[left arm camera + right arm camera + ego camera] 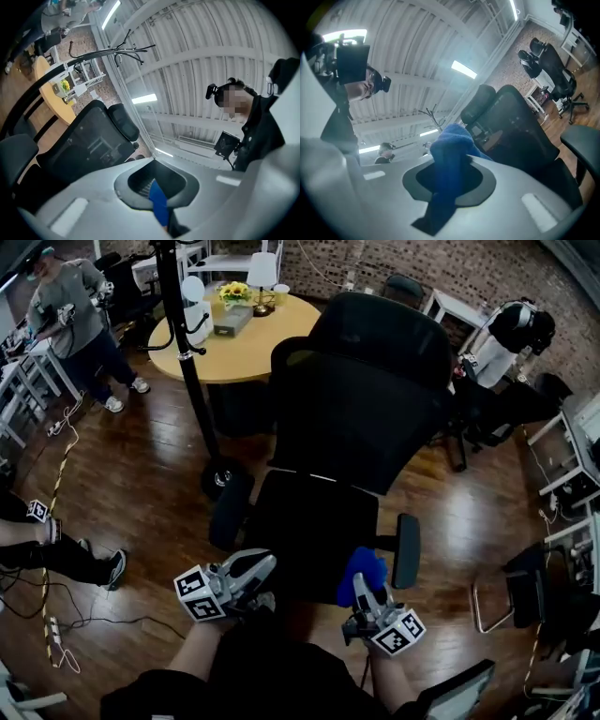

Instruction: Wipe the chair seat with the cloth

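Head view: a black office chair point(361, 399) fills the middle, with its chair seat point(305, 521) nearest the person.
Cloth point(364, 568): blue and bunched, over the seat's front right edge, near the right armrest point(407, 549).
Right gripper point(364, 589): jaws clamped on the cloth.
Left gripper point(261, 566): jaws closed together at the seat's front left edge. A thin blue strip point(159, 206) shows in their seam, and I cannot tell what it is.
Round table point(253, 348): behind the chair, bearing yellow flowers point(234, 291) and a grey box point(232, 320).
Pole stand point(184, 343): just left of the chair, its base near the left armrest point(228, 512).
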The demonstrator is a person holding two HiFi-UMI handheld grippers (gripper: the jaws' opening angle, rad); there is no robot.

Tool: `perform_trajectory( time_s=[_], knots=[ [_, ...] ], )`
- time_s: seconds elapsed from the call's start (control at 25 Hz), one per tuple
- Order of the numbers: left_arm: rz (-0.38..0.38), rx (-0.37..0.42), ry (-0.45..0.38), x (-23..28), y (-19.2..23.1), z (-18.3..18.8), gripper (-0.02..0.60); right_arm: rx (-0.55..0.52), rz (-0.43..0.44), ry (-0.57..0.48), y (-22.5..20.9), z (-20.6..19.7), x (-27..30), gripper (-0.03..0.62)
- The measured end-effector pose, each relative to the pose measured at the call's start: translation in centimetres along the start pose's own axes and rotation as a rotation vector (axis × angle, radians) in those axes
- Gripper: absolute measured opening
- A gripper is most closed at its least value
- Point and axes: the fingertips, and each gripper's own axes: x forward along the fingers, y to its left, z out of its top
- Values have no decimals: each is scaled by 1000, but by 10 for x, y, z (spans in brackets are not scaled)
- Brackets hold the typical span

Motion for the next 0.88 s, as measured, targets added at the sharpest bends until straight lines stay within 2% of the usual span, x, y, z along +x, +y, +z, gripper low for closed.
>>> perform_trajectory(
  time_s=[0.2, 0.4, 0.56, 0.64, 0.76, 0.88],
  knots=[
    [75, -48, 34, 15, 75, 5, 2, -34, -105, 141, -93, -33, 73, 60],
    [234, -105, 43, 8, 156, -28, 2, -99, -181, 326, -214, -122, 143, 60],
    [365, -140, 33, 0, 214, -55, 2, -169, -185, 447, -297, -195, 214, 60],
    [396, -153, 9, -6, 224, -60, 2, -218, -171, 504, -316, -230, 250, 60],
    [393, -180, -34, -6, 229, -63, 2, -308, -144, 577, -329, -274, 305, 60],
    [419, -202, -38, -4, 235, -64, 2, -419, -130, 700, -335, -311, 344, 60]
  ],
)
